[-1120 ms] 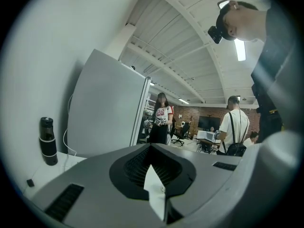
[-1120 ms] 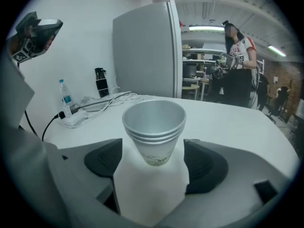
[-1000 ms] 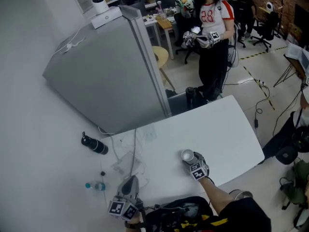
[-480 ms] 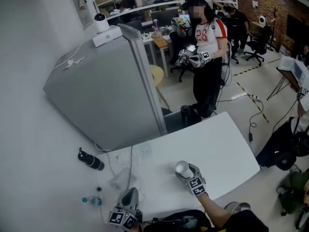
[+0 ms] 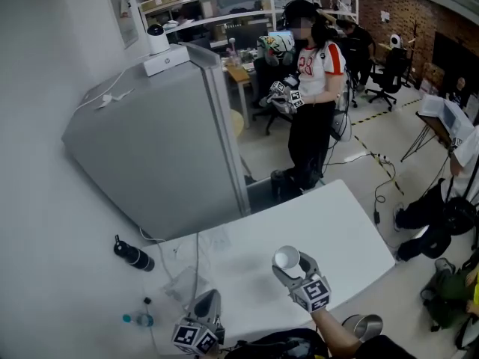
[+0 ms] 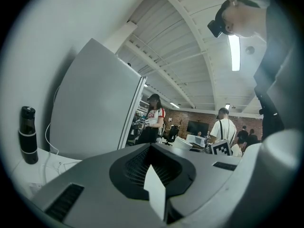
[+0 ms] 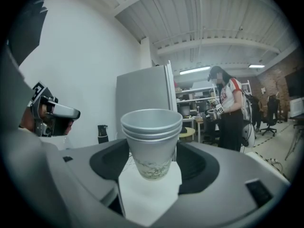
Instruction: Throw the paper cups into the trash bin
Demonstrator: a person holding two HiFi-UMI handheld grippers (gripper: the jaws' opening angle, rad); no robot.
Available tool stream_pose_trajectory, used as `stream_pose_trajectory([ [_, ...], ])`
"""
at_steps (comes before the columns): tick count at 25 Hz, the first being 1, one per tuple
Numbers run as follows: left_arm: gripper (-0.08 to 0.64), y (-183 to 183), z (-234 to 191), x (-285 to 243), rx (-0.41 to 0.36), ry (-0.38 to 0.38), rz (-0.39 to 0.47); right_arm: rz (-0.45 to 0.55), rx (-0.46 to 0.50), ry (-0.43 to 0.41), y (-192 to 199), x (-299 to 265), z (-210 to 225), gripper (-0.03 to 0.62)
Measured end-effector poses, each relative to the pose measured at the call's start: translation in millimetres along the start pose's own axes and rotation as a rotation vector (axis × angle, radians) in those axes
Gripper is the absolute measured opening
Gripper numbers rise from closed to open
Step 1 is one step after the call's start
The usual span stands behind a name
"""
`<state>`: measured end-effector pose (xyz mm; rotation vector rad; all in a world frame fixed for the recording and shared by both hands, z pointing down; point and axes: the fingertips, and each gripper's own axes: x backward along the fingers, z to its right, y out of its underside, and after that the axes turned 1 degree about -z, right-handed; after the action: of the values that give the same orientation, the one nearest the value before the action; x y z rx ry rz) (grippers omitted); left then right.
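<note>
The right gripper has its fingers clamped on stacked paper cups, upright above the counter's near edge. The left gripper has its fingers together, empty. The probable trash bin stands on the floor, right of and below the cups; the right hand is nearer.

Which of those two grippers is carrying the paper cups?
The right gripper, at the right of the head view: a nested stack of paper cups stands upright between its jaws. The left gripper holds nothing.
</note>
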<state>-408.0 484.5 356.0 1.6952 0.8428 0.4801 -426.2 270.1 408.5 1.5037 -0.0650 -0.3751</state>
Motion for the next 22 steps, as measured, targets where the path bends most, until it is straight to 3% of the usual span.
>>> stream_pose_trajectory([
  [7,0.002,8,7,-23,0.019,0.111,-0.027,0.027,0.006,0.1,-20,27,6,0.321],
  [15,0.002,28,43,-56,0.032,0.28,-0.067,0.028,0.007,0.262,-25,92,24,0.321],
  [22,0.002,39,76,-75,0.021,0.372,-0.121,0.038,-0.011,0.346,-22,130,44,0.321],
])
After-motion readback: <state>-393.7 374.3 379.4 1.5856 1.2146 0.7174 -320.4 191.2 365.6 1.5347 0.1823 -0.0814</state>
